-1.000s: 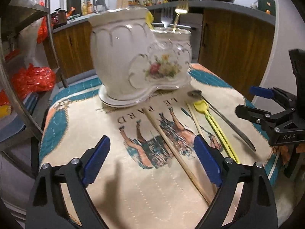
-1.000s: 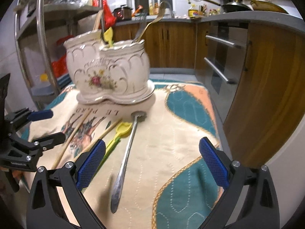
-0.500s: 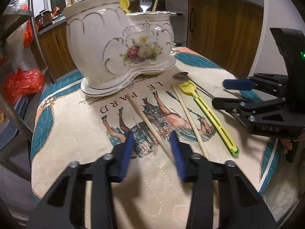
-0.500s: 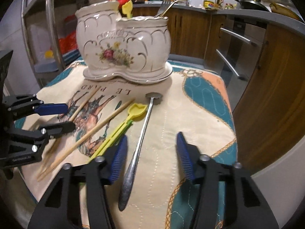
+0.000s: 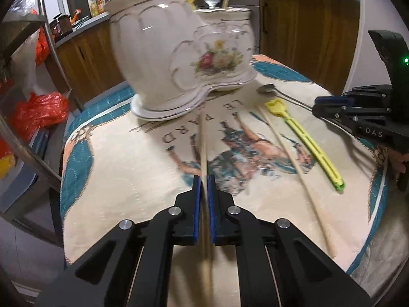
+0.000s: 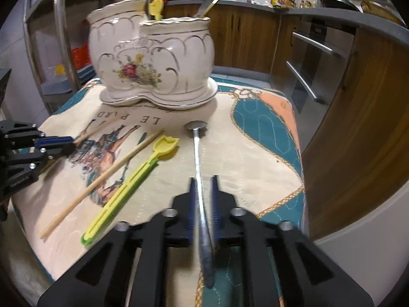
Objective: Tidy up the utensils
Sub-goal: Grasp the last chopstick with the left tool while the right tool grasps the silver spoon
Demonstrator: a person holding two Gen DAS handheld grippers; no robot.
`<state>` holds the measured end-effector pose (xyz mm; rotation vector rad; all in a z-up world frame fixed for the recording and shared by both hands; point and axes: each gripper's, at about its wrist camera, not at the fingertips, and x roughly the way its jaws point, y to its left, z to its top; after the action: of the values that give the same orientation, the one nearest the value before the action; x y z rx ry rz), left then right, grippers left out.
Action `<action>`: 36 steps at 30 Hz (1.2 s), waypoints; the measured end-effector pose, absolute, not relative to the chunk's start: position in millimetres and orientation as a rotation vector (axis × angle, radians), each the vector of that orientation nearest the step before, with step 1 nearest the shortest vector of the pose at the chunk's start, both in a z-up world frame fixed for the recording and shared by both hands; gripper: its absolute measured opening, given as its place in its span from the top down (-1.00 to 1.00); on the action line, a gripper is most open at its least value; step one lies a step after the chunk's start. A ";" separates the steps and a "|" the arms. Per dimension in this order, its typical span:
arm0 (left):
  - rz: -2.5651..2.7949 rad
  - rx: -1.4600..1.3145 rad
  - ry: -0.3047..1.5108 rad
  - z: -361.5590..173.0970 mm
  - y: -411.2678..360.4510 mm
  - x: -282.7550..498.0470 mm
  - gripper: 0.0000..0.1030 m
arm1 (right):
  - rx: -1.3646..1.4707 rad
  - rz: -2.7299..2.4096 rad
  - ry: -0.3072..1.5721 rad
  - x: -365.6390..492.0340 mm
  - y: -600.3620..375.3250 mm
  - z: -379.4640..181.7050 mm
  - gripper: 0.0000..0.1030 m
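Observation:
A white floral ceramic utensil holder (image 5: 179, 56) (image 6: 153, 61) stands at the back of the mat, with forks and a yellow utensil in it. My left gripper (image 5: 203, 179) is shut on a wooden chopstick (image 5: 203, 143) that points at the holder. My right gripper (image 6: 203, 181) is shut on the handle of a metal spoon (image 6: 196, 148), whose bowl rests on the mat. A second chopstick (image 5: 294, 158) (image 6: 107, 176) and a yellow plastic spoon (image 5: 304, 138) (image 6: 133, 181) lie on the mat between the grippers.
A printed cloth mat (image 5: 127, 168) (image 6: 255, 133) covers the small table. Wooden cabinets (image 6: 358, 102) and an oven stand to the right. A metal rack (image 5: 30, 128) with red bags stands to the left. The right gripper shows in the left wrist view (image 5: 332, 105).
Both grippers have closed from wide open: the left onto the chopstick, the right onto the metal spoon's handle. Both moved lower and closer to the mat.

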<state>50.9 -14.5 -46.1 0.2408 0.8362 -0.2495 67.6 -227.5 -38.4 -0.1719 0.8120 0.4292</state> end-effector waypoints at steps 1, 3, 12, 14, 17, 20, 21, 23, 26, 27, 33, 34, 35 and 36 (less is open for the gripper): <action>-0.245 0.238 0.839 -45.8 -11.7 52.7 0.89 | -0.179 0.430 0.810 69.1 -225.8 -38.1 0.49; -0.248 0.239 0.838 -45.0 -10.9 55.0 0.89 | -0.197 0.434 0.815 75.6 -219.0 -37.9 0.47; -0.239 0.242 0.855 -45.3 -16.4 75.4 0.58 | -0.173 0.495 0.877 106.1 -207.3 -38.6 0.47; -0.235 0.211 0.863 -45.4 -13.3 81.0 0.53 | -0.144 0.516 0.892 110.2 -209.8 -38.7 0.47; -0.236 0.189 0.868 -45.7 -12.3 85.4 0.52 | -0.145 0.527 0.894 112.7 -210.2 -38.4 0.52; -0.233 0.198 0.867 -45.9 -15.6 86.4 0.53 | -0.156 0.540 0.889 111.1 -207.8 -37.4 0.66; -0.234 0.199 0.867 -46.0 -16.4 86.1 0.56 | -0.157 0.544 0.887 110.8 -208.2 -37.5 0.68; -0.245 0.191 0.868 -46.2 -15.5 85.6 0.59 | -0.151 0.552 0.886 108.9 -207.3 -37.8 0.81; -0.253 0.190 0.871 -45.8 -14.6 85.7 0.63 | -0.136 0.560 0.886 107.5 -208.1 -38.2 0.90; -0.254 0.198 0.871 -45.7 -15.0 86.3 0.71 | -0.134 0.560 0.885 106.5 -208.3 -38.4 0.92; -0.252 0.260 0.866 -45.5 -27.8 82.5 0.90 | -0.143 0.547 0.866 99.8 -206.7 -38.0 0.92; -0.252 0.261 0.865 -45.3 -28.0 82.5 0.90 | -0.143 0.547 0.864 99.4 -207.1 -38.3 0.92; -0.253 0.261 0.864 -45.1 -27.7 82.6 0.90 | -0.143 0.546 0.861 98.0 -207.3 -38.3 0.92; -0.252 0.266 0.860 -45.3 -27.9 82.0 0.90 | -0.143 0.545 0.857 97.0 -207.6 -38.0 0.92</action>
<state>82.0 -27.9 -45.3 0.2661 0.8598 -0.2519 97.0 -207.6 -38.0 -0.1426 0.8573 0.5452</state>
